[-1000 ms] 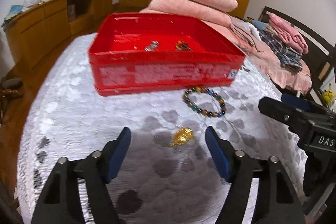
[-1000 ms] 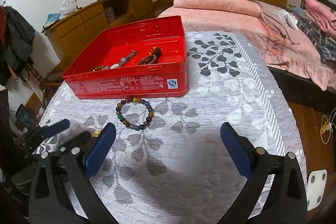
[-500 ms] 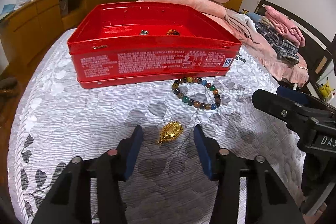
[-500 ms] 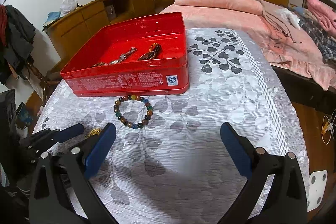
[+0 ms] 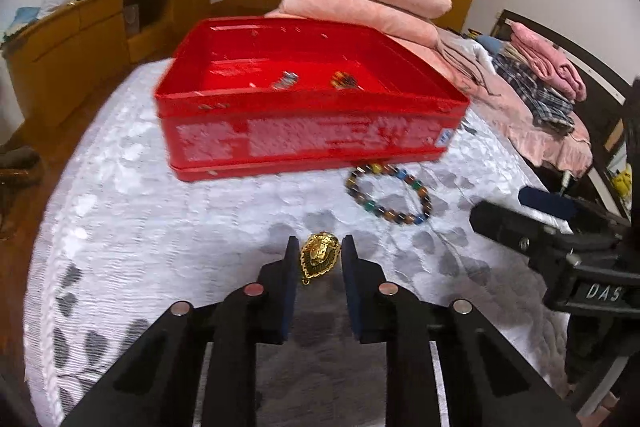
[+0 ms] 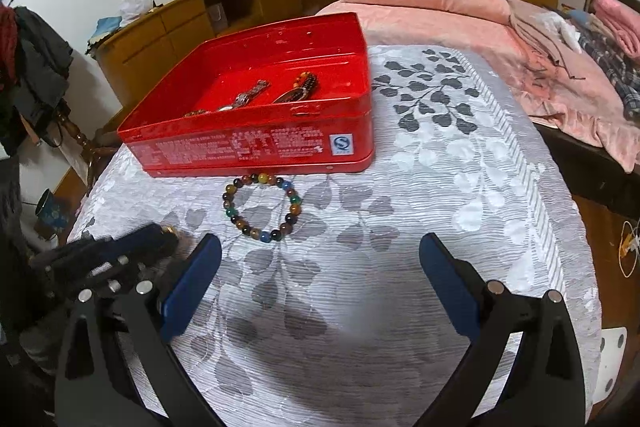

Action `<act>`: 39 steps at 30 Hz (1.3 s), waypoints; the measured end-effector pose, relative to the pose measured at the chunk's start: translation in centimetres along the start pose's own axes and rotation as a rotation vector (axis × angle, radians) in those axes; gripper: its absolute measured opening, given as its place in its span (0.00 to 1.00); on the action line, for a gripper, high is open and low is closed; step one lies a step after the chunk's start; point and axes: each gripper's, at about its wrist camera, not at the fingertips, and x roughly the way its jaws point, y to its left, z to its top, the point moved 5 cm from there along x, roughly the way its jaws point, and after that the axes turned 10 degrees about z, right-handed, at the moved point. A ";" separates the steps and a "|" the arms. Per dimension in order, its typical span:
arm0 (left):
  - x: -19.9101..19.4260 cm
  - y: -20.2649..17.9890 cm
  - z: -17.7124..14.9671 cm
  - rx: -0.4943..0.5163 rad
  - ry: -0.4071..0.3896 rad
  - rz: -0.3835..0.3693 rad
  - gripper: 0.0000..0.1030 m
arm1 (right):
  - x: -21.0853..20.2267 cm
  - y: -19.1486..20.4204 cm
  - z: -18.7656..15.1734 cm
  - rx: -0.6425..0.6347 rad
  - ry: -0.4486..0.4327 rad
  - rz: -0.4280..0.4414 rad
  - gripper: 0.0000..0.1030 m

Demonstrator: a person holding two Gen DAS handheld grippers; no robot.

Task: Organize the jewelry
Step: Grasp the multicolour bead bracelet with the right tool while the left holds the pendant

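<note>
- The jaws of the left gripper (image 5: 319, 254) are closing on the gold pendant (image 5: 319, 257); a second ago they stood wide on either side of it, and now the blue pads sit tight against its two edges. A sliver of gap may remain on the right pad, so I judge the grip all but made rather than firm.
- The pendant stands on edge between the pads, its small loop hanging at the lower left; whether it has left the cloth cannot be told.
- The right gripper (image 6: 320, 275) has its jaws wide apart with nothing between them, poised over the patterned cloth (image 6: 440, 187) near the bead bracelet (image 6: 262, 207).
- That bracelet lies flat on the cloth just in front of the red tin (image 6: 256, 147), close to its front wall, untouched.
- Inside the tin lie a metal watch (image 6: 244, 99) and a dark beaded piece (image 6: 298, 89), side by side on the bottom.
- Meaning for the task: two items are stowed and two are outside. With the pendant now pinched, the next step is likely a lift and carry over the tin's front wall; the bracelet would be left for the open right gripper.
- Risk: the pendant is thin and held by its rim, so it could twist or slip out.
</note>
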 end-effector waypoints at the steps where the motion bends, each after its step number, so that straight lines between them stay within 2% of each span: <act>1: -0.1 0.4 0.2 -0.008 -0.005 0.008 0.21 | 0.1 0.0 0.0 0.002 0.005 0.007 0.82; 2: -0.1 0.8 0.4 -0.018 -0.010 0.018 0.21 | 0.3 0.1 0.0 0.006 0.011 0.018 0.73; 8: -0.1 2.9 1.6 -0.052 -0.030 0.062 0.21 | 1.7 0.6 0.0 0.013 0.048 0.055 0.57; 17: 0.5 2.9 2.2 -0.055 -0.035 0.065 0.21 | 3.4 0.8 0.5 0.004 0.078 0.005 0.52; 28: 0.8 2.8 2.5 -0.045 -0.044 0.063 0.21 | 5.0 0.8 1.0 -0.006 0.089 -0.015 0.45; 33: 0.9 2.8 2.6 -0.045 -0.045 0.062 0.21 | 5.5 1.0 1.3 -0.026 0.081 -0.053 0.31; 36: 1.0 2.8 2.6 -0.043 -0.045 0.062 0.21 | 5.6 0.8 1.4 -0.022 0.074 -0.055 0.21; 38: 1.0 2.7 2.7 -0.040 -0.046 0.061 0.21 | 5.5 0.6 1.4 -0.015 0.068 -0.046 0.08; 39: 0.9 2.7 2.7 -0.039 -0.047 0.061 0.21 | 5.4 0.6 1.4 -0.012 0.068 -0.040 0.07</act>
